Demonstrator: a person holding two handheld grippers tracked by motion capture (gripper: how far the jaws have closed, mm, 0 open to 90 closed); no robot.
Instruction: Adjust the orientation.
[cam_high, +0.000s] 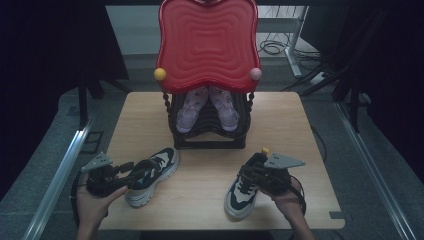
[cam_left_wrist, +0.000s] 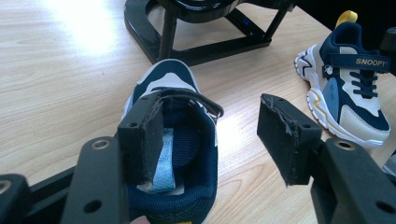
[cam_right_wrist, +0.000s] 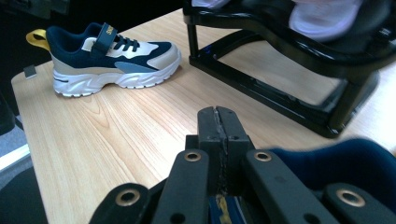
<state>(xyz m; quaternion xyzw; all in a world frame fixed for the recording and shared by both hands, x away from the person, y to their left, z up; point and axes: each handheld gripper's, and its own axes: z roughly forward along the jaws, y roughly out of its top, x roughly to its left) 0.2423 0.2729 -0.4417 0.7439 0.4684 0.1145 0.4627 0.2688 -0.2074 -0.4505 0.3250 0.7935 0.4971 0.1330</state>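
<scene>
Two navy, white and beige sneakers lie on the wooden table (cam_high: 280, 120). The left sneaker (cam_high: 152, 180) (cam_left_wrist: 173, 79) (cam_right_wrist: 112, 56) has its heel toward my left gripper (cam_high: 149, 165) (cam_left_wrist: 212, 121). That gripper is open, with one jaw inside the shoe's opening and the other outside its side. My right gripper (cam_high: 246, 172) (cam_right_wrist: 218, 112) lies across the top of the right sneaker (cam_high: 242, 200) (cam_left_wrist: 348, 88) (cam_right_wrist: 336, 163). Its jaws are shut, with a bit of navy and yellow from the shoe's strap pinched low between them. The yellow heel tab (cam_high: 265, 150) stands free.
A black shoe rack (cam_high: 207, 142) (cam_left_wrist: 201, 42) (cam_right_wrist: 280, 84) with a red wavy top (cam_high: 207, 42) stands at the table's far middle. A pink pair of shoes (cam_high: 205, 107) rests on it. Bare wood lies between the two sneakers.
</scene>
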